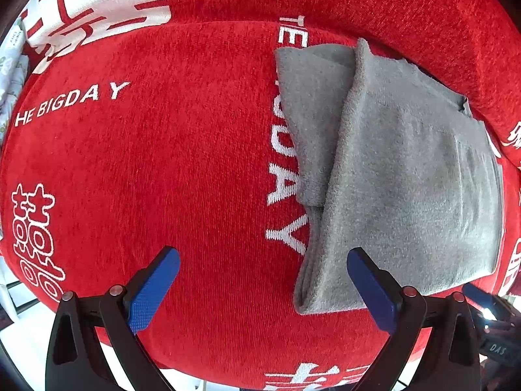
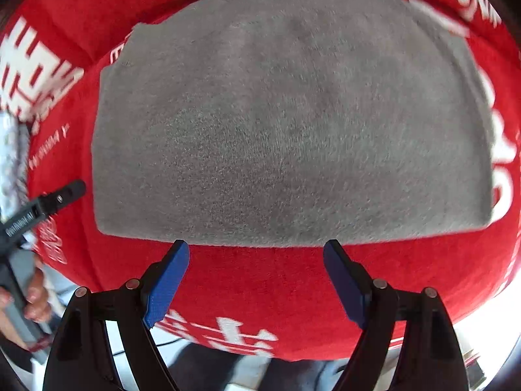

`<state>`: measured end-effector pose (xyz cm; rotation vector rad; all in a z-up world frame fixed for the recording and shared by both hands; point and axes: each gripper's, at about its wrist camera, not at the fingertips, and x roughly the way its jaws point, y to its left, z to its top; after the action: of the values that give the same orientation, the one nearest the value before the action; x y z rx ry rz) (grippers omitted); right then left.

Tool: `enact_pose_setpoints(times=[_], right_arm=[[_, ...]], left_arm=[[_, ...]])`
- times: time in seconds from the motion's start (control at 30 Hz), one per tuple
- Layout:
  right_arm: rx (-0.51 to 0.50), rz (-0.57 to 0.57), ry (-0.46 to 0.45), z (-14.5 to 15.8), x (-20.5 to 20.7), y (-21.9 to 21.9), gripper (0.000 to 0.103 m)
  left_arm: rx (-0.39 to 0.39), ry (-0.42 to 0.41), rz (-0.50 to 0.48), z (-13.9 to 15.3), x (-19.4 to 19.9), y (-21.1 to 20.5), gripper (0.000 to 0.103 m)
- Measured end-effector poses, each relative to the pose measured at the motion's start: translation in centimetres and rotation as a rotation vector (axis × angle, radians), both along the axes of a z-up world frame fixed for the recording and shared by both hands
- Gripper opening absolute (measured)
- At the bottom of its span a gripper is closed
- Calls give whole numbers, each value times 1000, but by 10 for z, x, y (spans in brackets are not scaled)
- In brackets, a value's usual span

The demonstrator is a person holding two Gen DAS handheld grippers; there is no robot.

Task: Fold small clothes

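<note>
A small grey knit garment point(image 1: 400, 176) lies folded on a red cloth with white lettering point(image 1: 162, 163). In the left wrist view it lies to the right, with a folded flap along its left side. My left gripper point(image 1: 262, 254) is open and empty, its right fingertip just over the garment's near left corner. In the right wrist view the garment point(image 2: 286, 123) fills the middle, smooth and flat. My right gripper point(image 2: 255, 246) is open and empty, its fingertips at the garment's near edge.
The red cloth point(image 2: 276, 293) covers the whole surface and drops off at its near edge. The other gripper point(image 2: 49, 202) and the hand point(image 2: 32, 296) holding it show at the left of the right wrist view. A pale patterned fabric point(image 1: 9, 75) lies at far left.
</note>
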<state>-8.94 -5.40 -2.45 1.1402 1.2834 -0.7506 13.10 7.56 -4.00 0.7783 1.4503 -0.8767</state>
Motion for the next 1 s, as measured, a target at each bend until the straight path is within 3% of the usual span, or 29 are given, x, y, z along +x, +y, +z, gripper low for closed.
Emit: enact_pose_setpoints(times=[0.2,0.33,0.53,0.77,0.8,0.83,0.87,0.9,1.0], right_arm=[[204,-280,-330,-25,-34,3,87],[279,-356,-457,-43,-37,20,87],[258,-492,-614,-61,-29,32,87],[230,-603,-697,-62,-14,20,86],[242,-617,-707,-63,-14,18,81],[261,-622,-721,-64,-13,16,55],[271,-612,-721,-65,-11,14,18],[275,-597,-727,-65,-11,12,13],[244,-536,-791,-48,-11,1,12]], left_arm=[[-9,19,3,-8,9,-2,103],[-22,68,29,-17,19,-2,103],[-37,139,56,-33,37,-4,103],[-100,297,84,-47,52,-12,103],[-111,326,88,-49,54,-15,103],[-118,346,91,-50,54,-17,103],[-121,363,92,-52,55,-21,103],[-122,369,91,-52,54,-22,103],[-129,404,81,-57,52,-33,103]])
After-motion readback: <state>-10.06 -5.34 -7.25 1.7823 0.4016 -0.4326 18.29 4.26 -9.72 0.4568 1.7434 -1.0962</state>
